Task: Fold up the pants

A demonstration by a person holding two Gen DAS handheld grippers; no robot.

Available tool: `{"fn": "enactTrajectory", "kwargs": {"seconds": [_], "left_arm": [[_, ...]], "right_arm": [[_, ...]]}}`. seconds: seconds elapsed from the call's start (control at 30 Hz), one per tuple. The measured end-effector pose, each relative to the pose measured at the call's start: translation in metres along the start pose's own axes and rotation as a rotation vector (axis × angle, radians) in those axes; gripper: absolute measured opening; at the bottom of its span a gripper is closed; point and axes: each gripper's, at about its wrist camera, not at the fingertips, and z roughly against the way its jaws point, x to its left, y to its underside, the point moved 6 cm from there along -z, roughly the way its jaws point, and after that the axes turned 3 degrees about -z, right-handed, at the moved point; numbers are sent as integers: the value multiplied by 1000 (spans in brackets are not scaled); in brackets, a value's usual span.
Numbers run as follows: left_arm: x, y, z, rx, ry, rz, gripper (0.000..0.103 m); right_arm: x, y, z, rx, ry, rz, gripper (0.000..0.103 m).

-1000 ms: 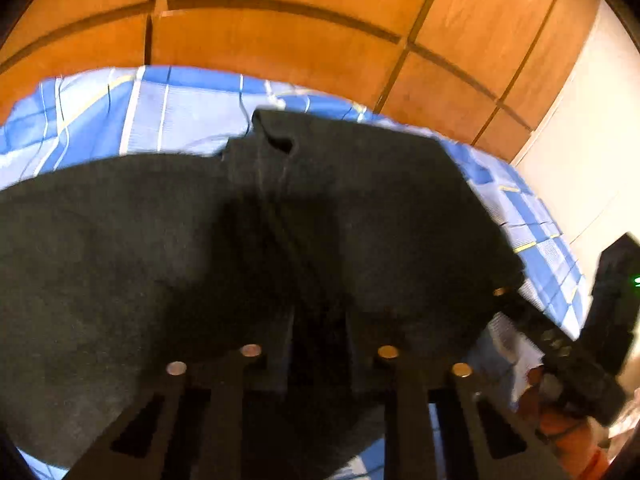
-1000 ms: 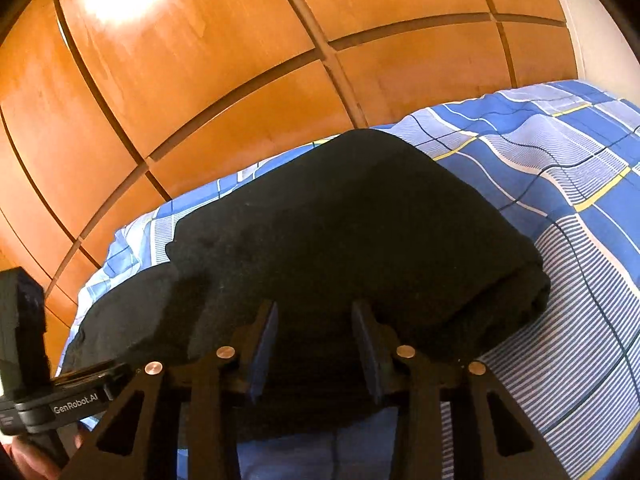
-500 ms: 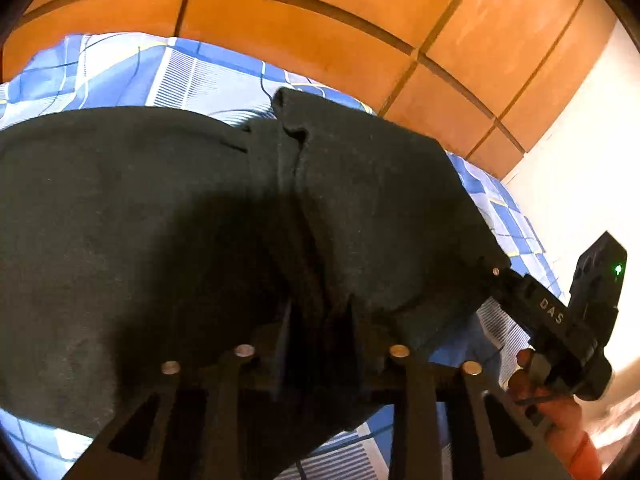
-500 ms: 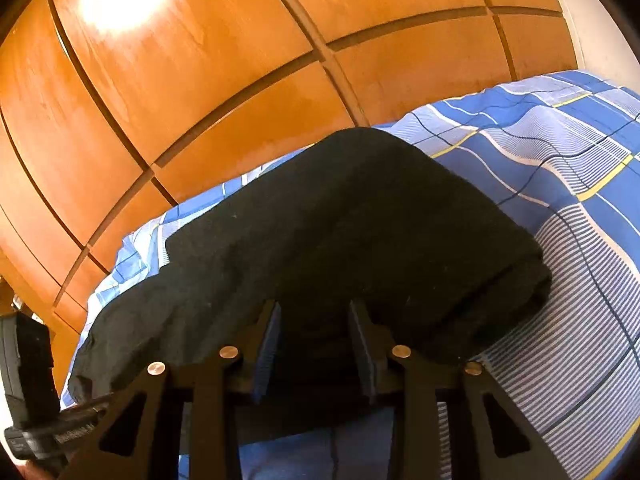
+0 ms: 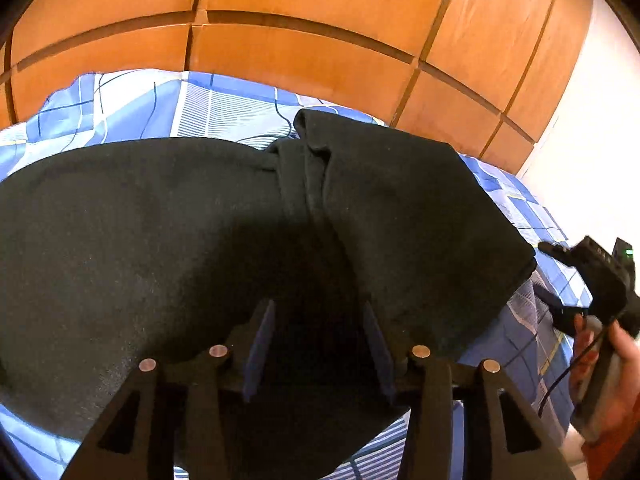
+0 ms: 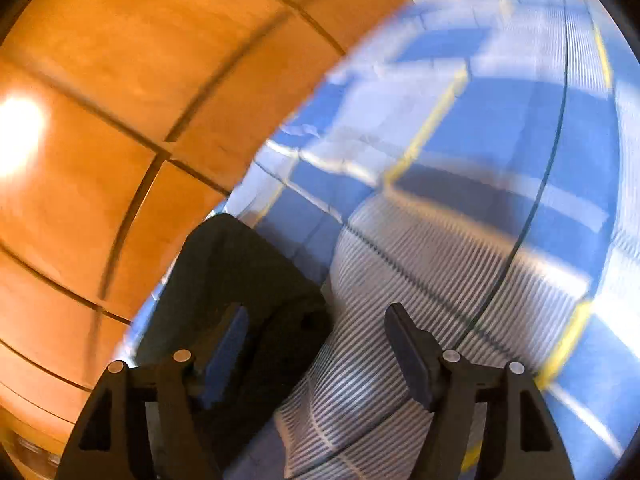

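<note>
Both sets of tongs have just been opened, and the pants (image 5: 168, 248) have been let go on both sides. From the left, a fold of dark cloth was pinched between the jaws of the left tongs (image 5: 318, 344) a second ago; those jaws now stand apart, with cloth lying below and between them but pressed by neither pad. The right tongs (image 6: 316, 344), clamped on the near edge of the pants half a second ago, have been spread wide and swung off to the right, so that only striped bedsheet (image 6: 460, 240) lies between their jaws. The right-wrist view is blurred by that swing.

This is judged to mark the end of one fold: the cloth has been laid down and released, and the next step, whether a further fold or a smoothing, has not been begun.

The pants lie folded on the blue checked bedsheet, near the wooden wall panels (image 5: 304, 52) at the far side. In the left-wrist view they fill the middle and left, with a thick seam or waistband (image 5: 308, 176) running away from the left tongs toward the far edge. Their right-hand corner ends just short of the right tongs (image 5: 588, 276), which are seen at the right edge, held in a hand (image 5: 608, 380), apart from the cloth. In the right-wrist view only a dark corner of the pants (image 6: 236, 272) remains, around and beyond the left jaw.
</note>
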Motion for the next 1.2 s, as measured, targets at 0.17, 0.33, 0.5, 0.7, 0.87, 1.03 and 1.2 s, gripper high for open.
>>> {"fn": "enactTrajectory", "kwargs": {"seconds": [0.17,0.33,0.5,0.7,0.87,1.03,1.2], "left_arm": [[6,7,1,14,0,20,48],[7,11,6,12,21,18,48],[27,13,30,-11,126,136,53],[91,20,82,-119,45,223,59],[169,39,124,-186,-73,373,62],[242,69,159,-220,-140,556,61],[293,82,193,-265,-186,700,62]], "right_arm": [[9,-6,-21,34,-101,-48,69],[20,-8,-37,85,-72,-88,45],[28,-7,-26,74,-111,-159,25],[129,5,3,32,-196,60,24],[235,54,17,61,-272,303,24],[339,152,21,149,-402,568,24],[411,301,5,344,-576,829,24]]}}
